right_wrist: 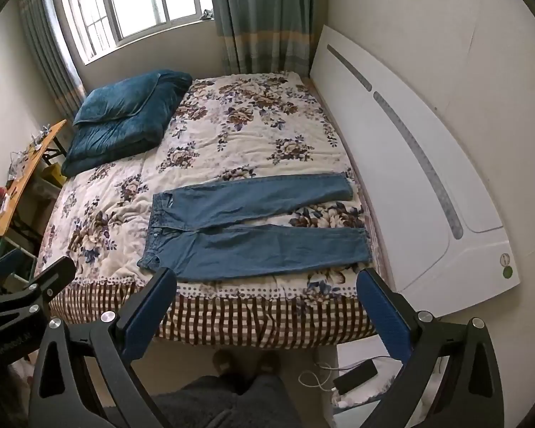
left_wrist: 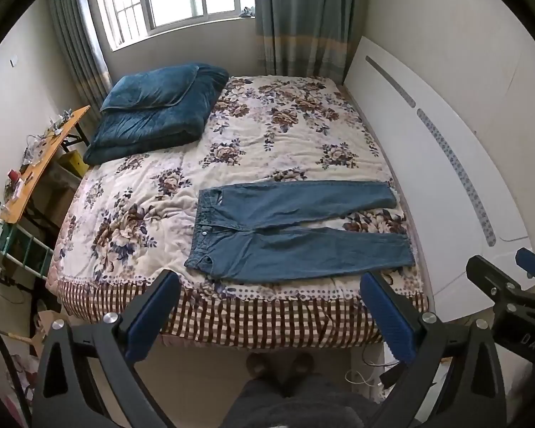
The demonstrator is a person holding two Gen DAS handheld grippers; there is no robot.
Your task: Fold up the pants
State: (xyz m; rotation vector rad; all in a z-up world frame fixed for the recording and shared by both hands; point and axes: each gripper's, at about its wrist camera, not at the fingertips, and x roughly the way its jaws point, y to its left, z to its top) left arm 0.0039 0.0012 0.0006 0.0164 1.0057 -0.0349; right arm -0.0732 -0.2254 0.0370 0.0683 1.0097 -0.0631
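Blue jeans (left_wrist: 296,228) lie flat on the floral bedspread (left_wrist: 153,192), near the bed's front edge, waistband to the left, both legs spread apart and pointing right. They also show in the right wrist view (right_wrist: 253,228). My left gripper (left_wrist: 269,285) is open and empty, held above the floor in front of the bed, short of the jeans. My right gripper (right_wrist: 265,283) is open and empty too, at the same height, beside the left one.
A folded dark blue quilt (left_wrist: 157,110) with a pillow lies at the bed's far left. A white headboard (left_wrist: 428,164) runs along the right side. A cluttered wooden side table (left_wrist: 35,171) stands left. A phone and cable (right_wrist: 353,374) lie on a low surface at the lower right.
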